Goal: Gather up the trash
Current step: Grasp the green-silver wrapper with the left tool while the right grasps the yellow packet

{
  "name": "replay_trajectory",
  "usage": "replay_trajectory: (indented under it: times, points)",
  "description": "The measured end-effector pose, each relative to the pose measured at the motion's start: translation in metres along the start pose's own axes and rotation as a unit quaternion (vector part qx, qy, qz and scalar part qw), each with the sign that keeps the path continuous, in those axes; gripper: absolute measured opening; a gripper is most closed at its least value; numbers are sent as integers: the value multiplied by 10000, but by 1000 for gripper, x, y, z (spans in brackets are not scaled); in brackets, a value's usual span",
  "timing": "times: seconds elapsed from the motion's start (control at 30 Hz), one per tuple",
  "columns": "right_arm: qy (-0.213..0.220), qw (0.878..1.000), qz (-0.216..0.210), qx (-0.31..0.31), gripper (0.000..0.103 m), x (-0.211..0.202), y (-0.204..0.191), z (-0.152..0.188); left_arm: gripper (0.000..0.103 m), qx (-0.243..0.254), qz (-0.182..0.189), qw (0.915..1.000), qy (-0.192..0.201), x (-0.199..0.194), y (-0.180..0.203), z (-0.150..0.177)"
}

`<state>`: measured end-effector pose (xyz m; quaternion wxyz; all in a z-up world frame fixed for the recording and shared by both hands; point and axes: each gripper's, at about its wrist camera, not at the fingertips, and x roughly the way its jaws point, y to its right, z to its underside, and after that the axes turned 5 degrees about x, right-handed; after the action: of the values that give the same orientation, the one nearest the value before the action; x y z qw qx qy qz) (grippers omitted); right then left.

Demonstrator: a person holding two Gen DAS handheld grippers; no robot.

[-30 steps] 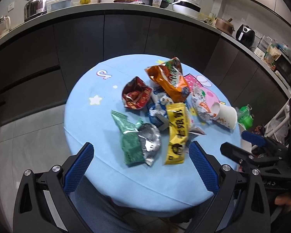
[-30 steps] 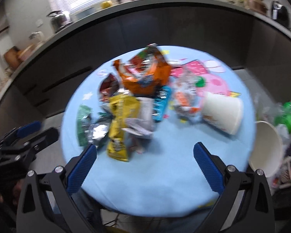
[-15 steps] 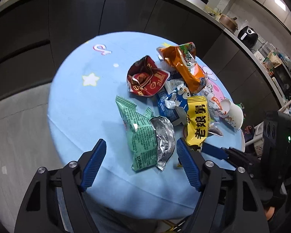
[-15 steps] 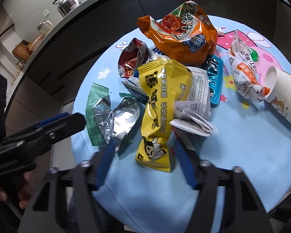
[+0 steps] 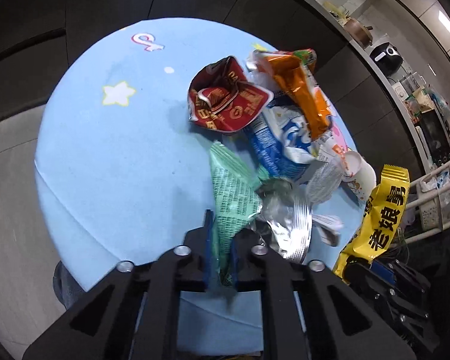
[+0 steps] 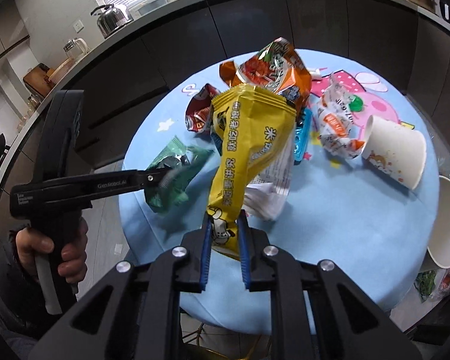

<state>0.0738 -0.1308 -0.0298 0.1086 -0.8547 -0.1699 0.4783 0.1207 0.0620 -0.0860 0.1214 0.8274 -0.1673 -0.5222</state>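
Both tools have just closed, each with a wrapper between the jaws. My left tool (image 5: 219, 258) pinches the near corner of the green wrapper (image 5: 231, 186); most of it still looks to be resting on the blue bench (image 5: 105, 165), foil inside spilling out to the right. My right tool (image 6: 224, 250) pinches the bottom end of the yellow wrapper (image 6: 246, 138), which stands up off the bench, top end flopping toward the orange bag (image 6: 273, 69)

Risks as I see them:
- both grips are on thin film at the very edge; a quick lift or swing could slide a wrapper out
- green wrapper's foil flap lies against the crumpled white paper (image 5: 321, 183) and blue-white wrapper (image 5: 282, 144); pulling may drag them off the bench edge
- yellow wrapper is long and loose, could sweep the paper cup (image 6: 396, 153) lying on its side, or snag the pile
- the tools sit close together; crossing paths could knock one grip loose
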Motion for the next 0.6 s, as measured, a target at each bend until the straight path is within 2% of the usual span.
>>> replay_trajectory:
  times: [0.3,0.4,0.6]
  points:
    - [532,9984,42,210,18,-45,14,1,6,322,-14,9975,636,-58,27,-1]
    - [749,9966,113,331,18,-62,24,1,6,475,130,9961,725,-71,40,-1]
    - [1180,9902,351,659,18,-95,57,2,6,983,548,9907,764,-75,89,-8]
